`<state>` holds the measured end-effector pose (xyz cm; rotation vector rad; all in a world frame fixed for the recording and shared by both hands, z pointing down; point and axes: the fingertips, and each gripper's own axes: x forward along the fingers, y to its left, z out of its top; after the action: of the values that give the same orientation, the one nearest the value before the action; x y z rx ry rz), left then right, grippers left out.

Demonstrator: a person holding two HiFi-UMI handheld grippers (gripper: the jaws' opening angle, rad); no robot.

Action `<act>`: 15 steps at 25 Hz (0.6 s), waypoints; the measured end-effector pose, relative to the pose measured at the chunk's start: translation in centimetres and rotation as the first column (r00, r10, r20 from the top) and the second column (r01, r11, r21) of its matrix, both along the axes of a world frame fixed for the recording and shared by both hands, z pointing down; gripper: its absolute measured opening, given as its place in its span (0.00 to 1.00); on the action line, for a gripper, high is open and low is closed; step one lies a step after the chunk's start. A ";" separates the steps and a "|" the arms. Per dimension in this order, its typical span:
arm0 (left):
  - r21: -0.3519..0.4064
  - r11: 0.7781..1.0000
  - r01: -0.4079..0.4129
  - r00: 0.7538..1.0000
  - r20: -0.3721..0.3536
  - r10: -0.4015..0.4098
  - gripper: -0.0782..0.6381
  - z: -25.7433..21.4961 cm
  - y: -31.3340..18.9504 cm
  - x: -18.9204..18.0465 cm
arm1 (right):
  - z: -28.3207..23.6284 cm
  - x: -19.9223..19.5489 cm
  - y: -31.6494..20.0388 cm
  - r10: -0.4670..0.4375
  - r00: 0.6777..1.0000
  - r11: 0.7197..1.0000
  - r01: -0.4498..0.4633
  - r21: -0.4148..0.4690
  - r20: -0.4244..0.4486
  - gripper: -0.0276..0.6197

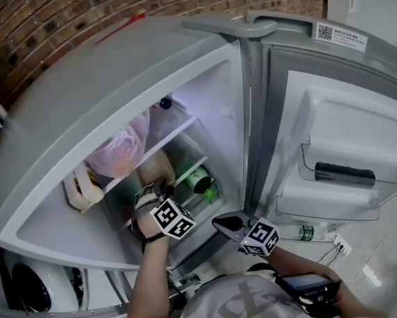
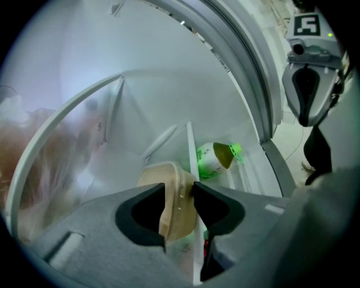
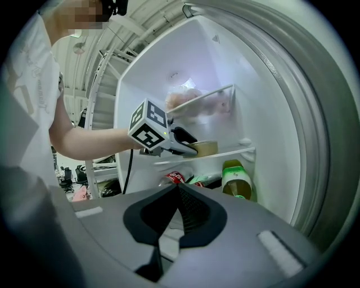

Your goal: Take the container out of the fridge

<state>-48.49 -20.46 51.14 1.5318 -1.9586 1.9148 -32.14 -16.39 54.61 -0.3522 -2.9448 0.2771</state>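
One of the two tongs is at work: the left tongs (image 2: 179,191) reach into the open fridge (image 1: 106,73) and are closed on the round beige container (image 2: 169,174), which fills the gap between the jaws, with both pads against its sides. The container rests on the middle shelf (image 3: 239,151), inside the compartment. A green-capped bottle (image 2: 212,160) lies at about 2 o'clock from it in the left gripper view, and a pink plastic bag (image 1: 117,152) sits on the shelf above, at about 10 o'clock in the head view.

The right tongs (image 3: 178,194) hang outside the fridge, at about 4 o'clock from the left ones in the head view. Their jaws are pressed together with nothing between them.

As for progress, the door (image 1: 349,126) is wide open and the grasp appears made, so the reach and the grip look done. What is left, by my reading, is the main part: lifting the container clear of the shelf lip and drawing it out past the door frame without tilting it.
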 end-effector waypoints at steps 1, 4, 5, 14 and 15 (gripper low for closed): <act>0.005 1.000 -0.007 1.000 0.005 0.007 0.34 -0.1 0.1 0.3 | 0.0 0.1 0.0 0.004 1.000 1.000 -0.004 0.000 0.000 0.05; 0.021 1.000 -0.020 0.999 0.026 0.020 0.33 -0.2 0.5 1.0 | 0.0 0.3 0.4 0.012 1.000 1.000 -0.012 0.002 0.001 0.05; 0.027 0.999 -0.027 0.999 0.030 0.026 0.33 -0.3 0.7 1.4 | 0.0 0.4 0.6 0.014 1.000 1.000 -0.014 0.002 0.002 0.05; 0.067 0.993 -0.096 0.993 0.077 0.091 0.31 -1.3 2.4 4.7 | 0.6 2.2 2.5 0.036 0.999 0.999 -0.036 -0.003 -0.012 0.05; 0.068 0.993 -0.101 0.993 0.075 0.096 0.31 -1.1 2.6 5.0 | 0.6 2.5 2.7 0.039 0.999 0.999 -0.039 -0.004 -0.014 0.05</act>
<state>-43.49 -17.87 50.00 1.6297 -2.0384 1.9836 -29.63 -13.69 55.25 -0.2926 -2.9406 0.2893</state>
